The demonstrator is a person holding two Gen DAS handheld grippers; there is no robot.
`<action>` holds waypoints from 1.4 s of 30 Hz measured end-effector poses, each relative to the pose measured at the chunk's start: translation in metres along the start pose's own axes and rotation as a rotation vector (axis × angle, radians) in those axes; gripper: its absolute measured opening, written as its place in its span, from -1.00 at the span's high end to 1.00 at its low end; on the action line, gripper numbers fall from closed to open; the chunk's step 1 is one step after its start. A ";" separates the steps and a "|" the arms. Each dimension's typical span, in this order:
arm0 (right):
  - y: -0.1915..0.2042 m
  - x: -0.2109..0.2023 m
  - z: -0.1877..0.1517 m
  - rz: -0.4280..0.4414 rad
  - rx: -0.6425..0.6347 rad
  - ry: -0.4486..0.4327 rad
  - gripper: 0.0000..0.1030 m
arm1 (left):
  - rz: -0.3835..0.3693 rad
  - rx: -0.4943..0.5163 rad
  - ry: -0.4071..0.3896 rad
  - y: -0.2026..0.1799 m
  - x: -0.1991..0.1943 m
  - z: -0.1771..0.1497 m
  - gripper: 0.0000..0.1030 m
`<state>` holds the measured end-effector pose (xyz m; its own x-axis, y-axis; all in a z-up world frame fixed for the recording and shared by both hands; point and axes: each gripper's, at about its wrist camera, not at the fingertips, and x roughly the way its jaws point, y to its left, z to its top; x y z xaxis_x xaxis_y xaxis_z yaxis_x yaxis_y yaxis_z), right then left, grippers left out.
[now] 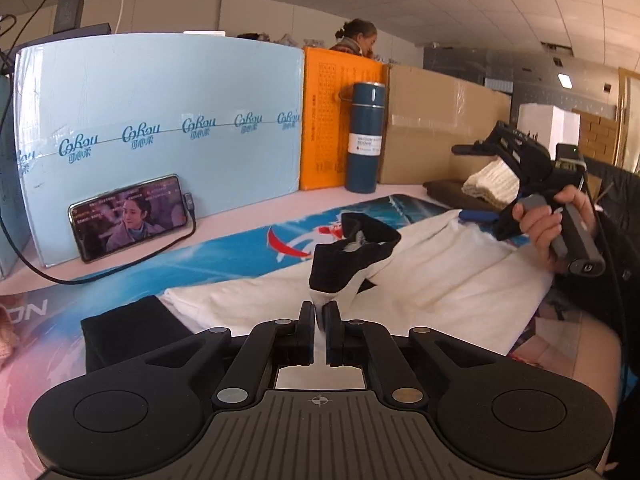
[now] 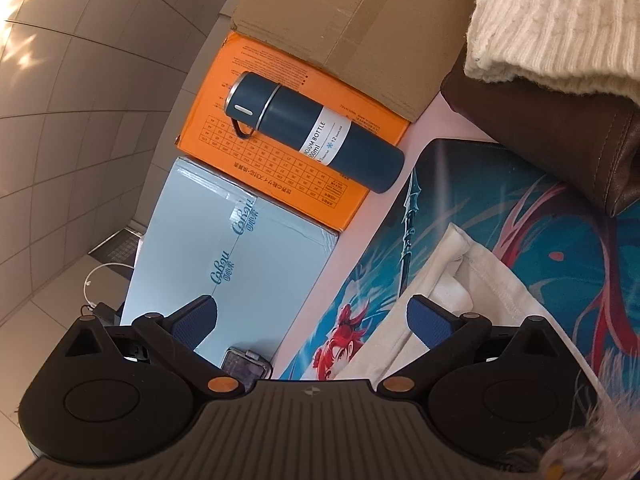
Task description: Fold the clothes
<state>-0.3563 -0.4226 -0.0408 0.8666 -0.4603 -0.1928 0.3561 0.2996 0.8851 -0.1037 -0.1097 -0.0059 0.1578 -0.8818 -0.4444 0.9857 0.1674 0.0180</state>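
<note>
A white garment [image 1: 432, 276] with black collar and cuff [image 1: 352, 252] lies on the printed mat [image 1: 224, 256]. My left gripper [image 1: 319, 312] is shut on a raised fold of the white garment near its black collar. A black sleeve end [image 1: 128, 328] lies to the left. My right gripper [image 2: 312, 320] is open and empty, held tilted in the air above the white garment's edge [image 2: 452, 280]; it also shows in the left wrist view [image 1: 480, 180], held in a hand.
A blue box [image 1: 160, 128], an orange box [image 1: 332, 120], a cardboard box [image 1: 440, 128] and a dark blue vacuum bottle [image 1: 362, 136] stand along the back. A phone [image 1: 128, 216] with a cable leans on the blue box. A brown and cream folded stack [image 2: 560, 60] sits at the right.
</note>
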 end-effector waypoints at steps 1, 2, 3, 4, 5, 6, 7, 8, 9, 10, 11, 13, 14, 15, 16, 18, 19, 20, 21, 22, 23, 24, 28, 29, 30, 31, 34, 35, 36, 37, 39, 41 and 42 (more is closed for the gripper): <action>-0.001 0.000 0.000 -0.006 0.003 0.000 -0.99 | 0.017 0.031 0.008 -0.005 0.002 0.000 0.66; -0.001 0.001 0.000 -0.012 0.005 -0.001 -0.99 | 0.020 0.059 0.013 -0.009 0.004 0.001 0.35; -0.002 0.000 0.000 -0.014 0.008 -0.005 -0.99 | 0.029 0.091 0.021 -0.015 0.007 0.001 0.02; -0.002 0.000 0.000 -0.015 0.011 -0.009 -0.99 | 0.044 0.128 0.032 -0.021 0.011 0.002 -0.12; -0.003 -0.001 0.000 -0.017 0.015 -0.014 -0.99 | 0.060 0.165 0.044 -0.026 0.015 0.002 -0.21; -0.003 -0.002 0.000 -0.018 0.019 -0.018 -0.99 | 0.076 0.202 0.055 -0.032 0.019 0.002 -0.22; -0.004 -0.002 0.001 -0.019 0.023 -0.022 -0.99 | 0.092 0.239 0.066 -0.038 0.023 0.003 -0.22; -0.004 -0.003 0.001 -0.022 0.024 -0.025 -0.99 | 0.107 0.276 0.078 -0.044 0.027 0.003 -0.22; -0.004 -0.003 0.001 -0.024 0.025 -0.028 -0.99 | 0.115 0.313 0.087 -0.050 0.031 0.003 -0.22; -0.004 -0.004 0.001 -0.024 0.026 -0.032 -0.99 | 0.112 0.340 0.090 -0.055 0.033 0.003 -0.22; -0.004 -0.005 0.001 -0.023 0.027 -0.035 -0.99 | 0.106 0.356 0.087 -0.059 0.034 0.004 -0.22; -0.004 -0.007 0.002 -0.021 0.029 -0.042 -0.99 | 0.079 0.379 0.077 -0.066 0.035 0.004 -0.22; -0.004 -0.007 0.002 -0.020 0.029 -0.046 -0.99 | 0.060 0.383 0.071 -0.070 0.034 0.005 -0.22; -0.004 -0.008 0.003 -0.020 0.030 -0.050 -0.99 | 0.039 0.381 0.064 -0.072 0.034 0.007 -0.22; -0.004 -0.009 0.003 -0.019 0.031 -0.053 -0.99 | 0.017 0.378 0.057 -0.075 0.034 0.008 -0.22; -0.004 -0.011 0.003 -0.017 0.033 -0.060 -0.99 | -0.028 0.338 0.017 -0.076 0.030 0.015 -0.23; -0.004 -0.012 0.004 -0.017 0.034 -0.064 -0.99 | -0.028 0.304 -0.013 -0.075 0.029 0.020 -0.26; -0.004 -0.012 0.004 -0.015 0.035 -0.068 -0.99 | -0.008 0.270 -0.044 -0.074 0.028 0.024 -0.46; -0.005 -0.014 0.005 -0.009 0.039 -0.076 -0.99 | 0.029 0.244 -0.064 -0.073 0.029 0.028 -0.68; -0.005 -0.016 0.005 -0.003 0.043 -0.085 -0.99 | 0.087 0.227 -0.072 -0.073 0.032 0.031 -0.74; -0.005 -0.018 0.006 0.001 0.047 -0.092 -0.99 | 0.144 0.210 -0.080 -0.073 0.036 0.035 -0.76; -0.006 -0.020 0.006 0.004 0.050 -0.100 -0.99 | 0.198 0.196 -0.073 -0.073 0.041 0.038 -0.77; -0.007 -0.024 0.009 0.023 0.067 -0.114 -0.99 | 0.301 0.146 -0.016 -0.074 0.066 0.045 -0.77; -0.008 -0.025 0.009 0.029 0.073 -0.114 -0.99 | 0.315 0.140 -0.007 -0.074 0.072 0.046 -0.77; -0.008 -0.026 0.010 0.033 0.075 -0.113 -0.99 | 0.325 0.137 0.004 -0.075 0.077 0.047 -0.77; -0.006 -0.026 0.013 0.025 0.052 -0.101 -0.99 | 0.326 0.134 0.020 -0.075 0.083 0.047 -0.77; 0.001 -0.026 0.021 0.002 -0.016 -0.066 -0.99 | 0.275 0.135 0.095 -0.078 0.096 0.043 -0.77; 0.003 -0.026 0.023 -0.006 -0.039 -0.054 -0.99 | 0.267 0.149 0.120 -0.080 0.100 0.041 -0.78; 0.005 -0.026 0.026 -0.014 -0.061 -0.043 -0.99 | 0.274 0.176 0.143 -0.084 0.103 0.037 -0.78; 0.007 -0.026 0.028 -0.021 -0.084 -0.031 -0.99 | 0.281 0.204 0.166 -0.087 0.106 0.033 -0.78; 0.012 -0.026 0.034 -0.037 -0.129 -0.008 -0.99 | 0.290 0.225 0.175 -0.091 0.108 0.027 -0.79; 0.016 -0.026 0.039 -0.052 -0.178 0.018 -0.99 | 0.272 0.191 0.133 -0.090 0.099 0.029 -0.79; 0.021 -0.021 0.041 -0.061 -0.230 0.046 -0.99 | 0.260 0.172 0.110 -0.089 0.094 0.030 -0.79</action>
<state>-0.3816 -0.4412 -0.0010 0.8542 -0.4466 -0.2660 0.4736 0.4577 0.7525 -0.1751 -0.2206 -0.0226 0.4070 -0.7650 -0.4991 0.9104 0.2953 0.2898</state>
